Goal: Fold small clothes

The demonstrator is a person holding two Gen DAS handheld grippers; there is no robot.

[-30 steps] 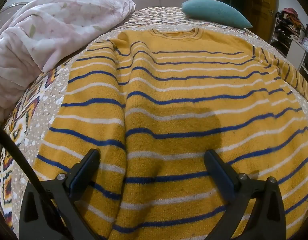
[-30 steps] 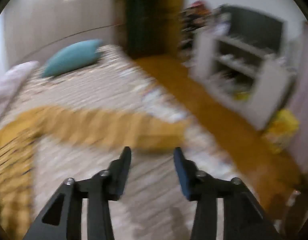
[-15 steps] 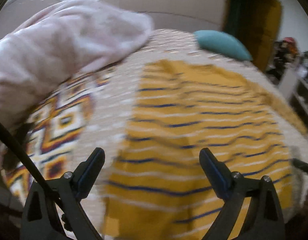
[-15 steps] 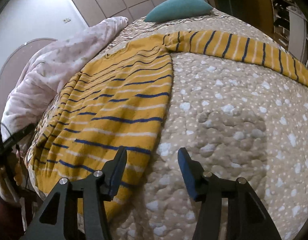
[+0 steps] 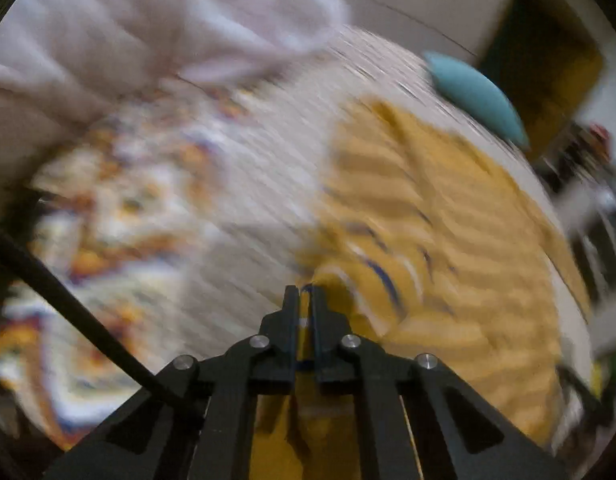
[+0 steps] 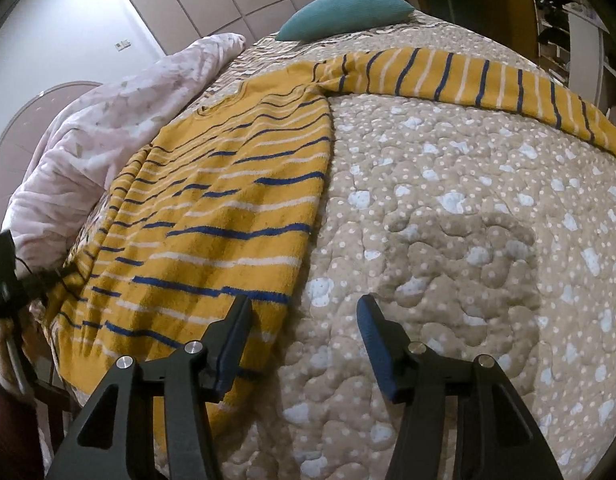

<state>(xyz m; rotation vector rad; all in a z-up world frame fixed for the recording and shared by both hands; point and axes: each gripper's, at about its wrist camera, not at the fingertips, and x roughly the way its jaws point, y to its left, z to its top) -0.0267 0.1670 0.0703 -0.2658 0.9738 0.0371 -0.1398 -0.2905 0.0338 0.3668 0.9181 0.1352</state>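
Observation:
A yellow sweater (image 6: 227, 208) with blue and white stripes lies flat on the bed, one sleeve (image 6: 468, 76) stretched out to the right. In the blurred left wrist view my left gripper (image 5: 303, 296) is shut on the sweater's (image 5: 448, 240) lower left hem corner. My right gripper (image 6: 303, 320) is open and empty, low over the sweater's lower right hem edge, its left finger above the fabric and its right finger above the bedspread. The left gripper also shows in the right wrist view (image 6: 7, 280) at the far left.
A beige quilted bedspread (image 6: 468, 240) covers the bed. A pink duvet (image 6: 107, 140) is heaped along the left side. A teal pillow (image 6: 348, 12) lies at the head. Shelves (image 6: 568, 20) stand at the right, past the bed's edge.
My left gripper moved left to the hem corner and shut on it. My right gripper swung from the room side onto the bed and settled near the right hem, staying open.

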